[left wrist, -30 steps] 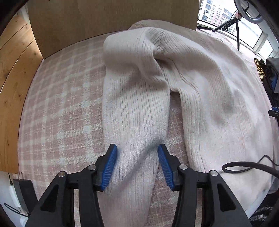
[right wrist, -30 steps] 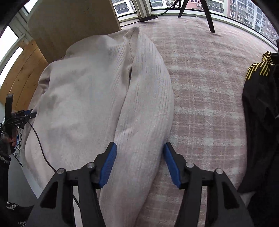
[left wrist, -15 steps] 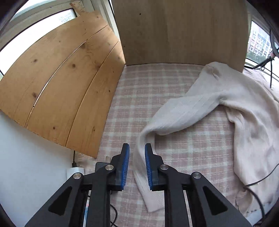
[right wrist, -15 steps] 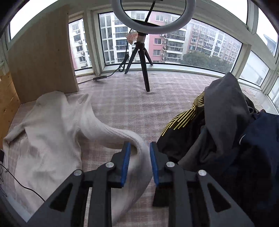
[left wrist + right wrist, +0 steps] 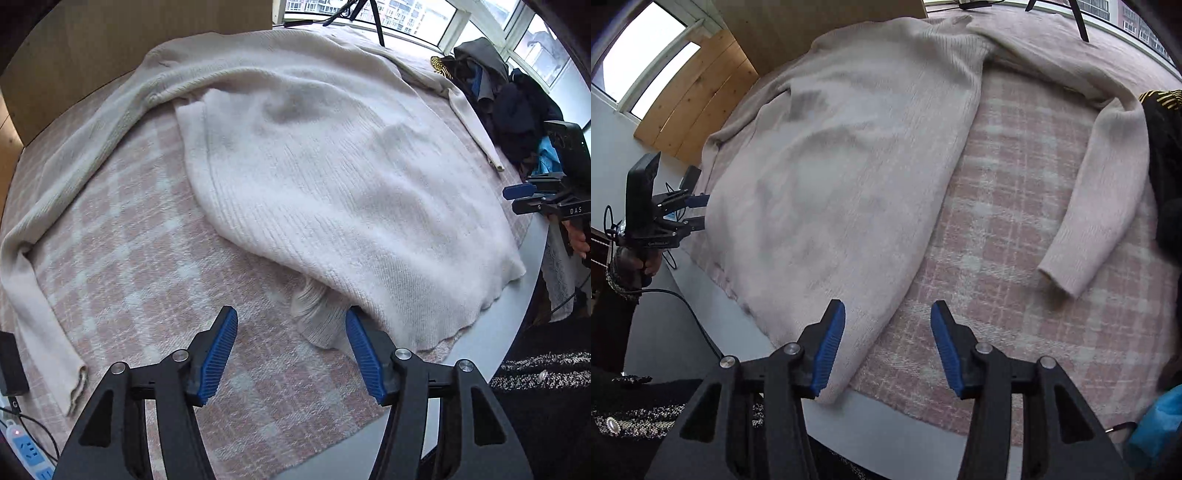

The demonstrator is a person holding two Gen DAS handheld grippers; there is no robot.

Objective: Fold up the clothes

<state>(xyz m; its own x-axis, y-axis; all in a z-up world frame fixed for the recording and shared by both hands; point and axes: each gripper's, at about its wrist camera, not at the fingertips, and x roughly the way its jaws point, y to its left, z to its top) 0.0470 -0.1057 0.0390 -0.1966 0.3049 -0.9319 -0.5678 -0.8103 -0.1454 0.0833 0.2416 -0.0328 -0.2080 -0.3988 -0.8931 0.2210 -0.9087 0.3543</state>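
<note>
A cream ribbed sweater [image 5: 332,166] lies spread on a pink plaid cloth [image 5: 129,258]. Its one sleeve [image 5: 55,206] stretches out to the left, the other sleeve [image 5: 1108,192] to the right. My left gripper [image 5: 291,350] is open and empty, just in front of the bunched bottom hem corner [image 5: 317,317]. My right gripper [image 5: 888,343] is open and empty, its left finger over the other hem corner [image 5: 849,339] near the table's front edge. Each gripper shows in the other's view: the right one [image 5: 521,192], the left one [image 5: 696,210].
A pile of dark clothes [image 5: 517,103] lies at the right end of the table, also in the right wrist view [image 5: 1163,155]. Wooden boards [image 5: 698,96] stand behind. A tripod leg [image 5: 1078,18] stands at the back. A power strip [image 5: 29,450] and cables hang at the left edge.
Both grippers let go of the sleeves they held half a second ago, opened, and moved back to the sweater's bottom hem. The sleeves now lie spread out to each side.
</note>
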